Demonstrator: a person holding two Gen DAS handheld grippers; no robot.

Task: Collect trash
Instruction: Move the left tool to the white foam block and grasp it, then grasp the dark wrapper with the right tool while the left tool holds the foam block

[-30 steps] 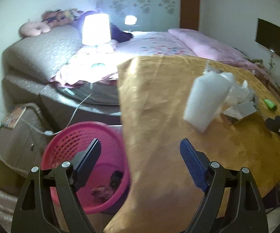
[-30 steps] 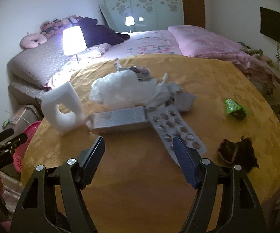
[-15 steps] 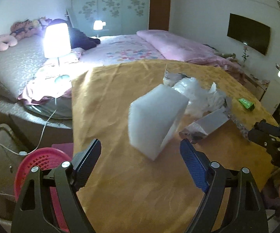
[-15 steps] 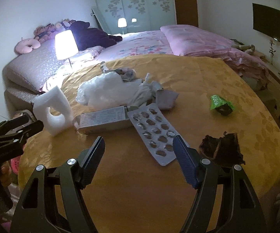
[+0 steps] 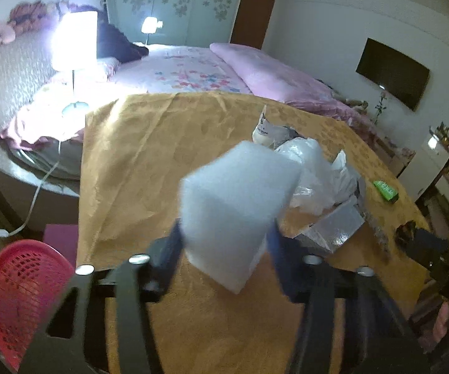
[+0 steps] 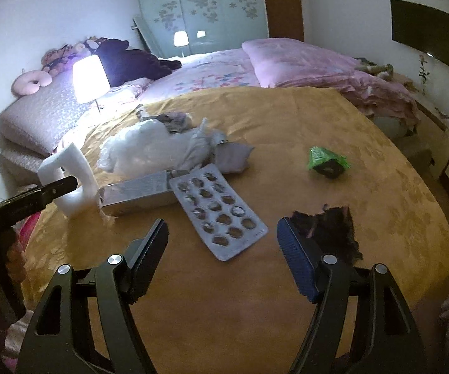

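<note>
Left wrist view shows the left gripper with its jaws closing around a white foam block. The block stands between the two blue pads, and the pads look to be right at its sides, but the picture is blurred there, so I cannot tell if they already press on it. I think the block is taken first because it stands at the near left edge of the table, the side closest to the red basket on the floor, which probably serves as the trash bin.

From the right wrist view, the foam block stands upright at the left end of the trash pile, touching the end of a flat silver box, and one finger of the left gripper crosses in front of it.

The right gripper hangs above the table with its jaws apart and nothing between them. A used blister pack lies just ahead, between the two pads, and a dark crumpled wrapper lies just beside the right pad. Farther back are a white plastic bag and a green wrapper, well apart from both grippers. It seems the right hand waits over the next piece.
</note>
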